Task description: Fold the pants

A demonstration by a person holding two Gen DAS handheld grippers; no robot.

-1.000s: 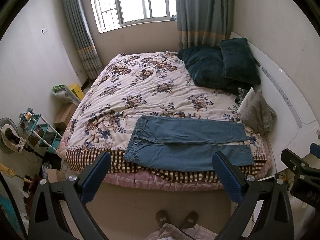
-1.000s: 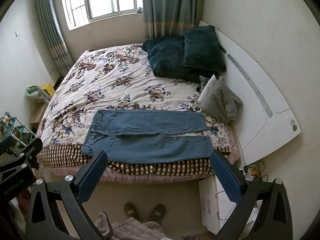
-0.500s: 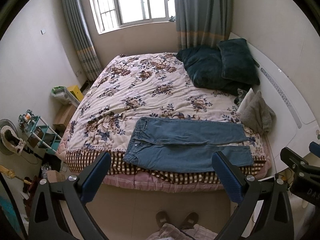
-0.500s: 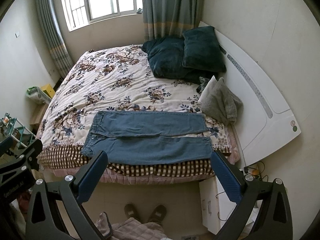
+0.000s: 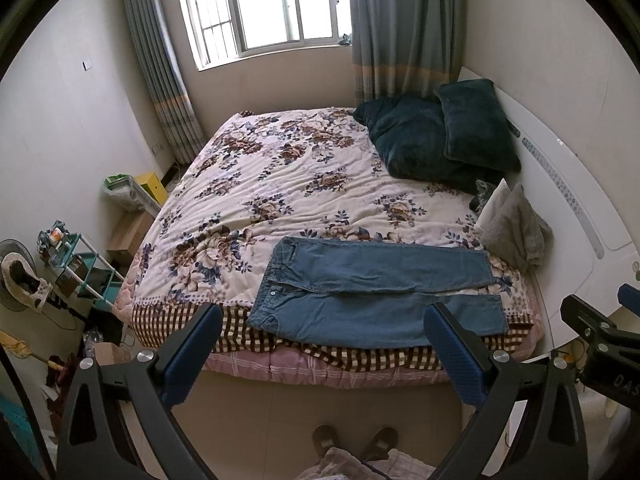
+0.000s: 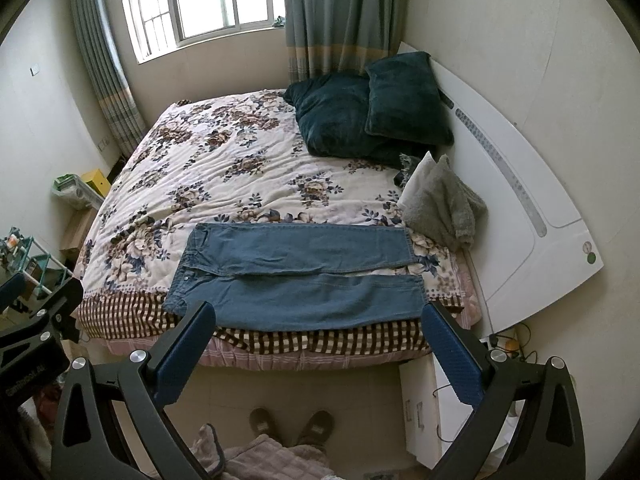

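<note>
I hold both the left gripper and the right gripper spread wide and empty; soft denim pants lie flat beyond my ribbed blue pads.

Both wrist cameras look forward and downward from high above the floor at the near edge of the bed, well apart from it. Your left view sits further left and shows the shelf. Your right view sits further right and shows the headboard. Both share the pants, pillows and window.
</note>
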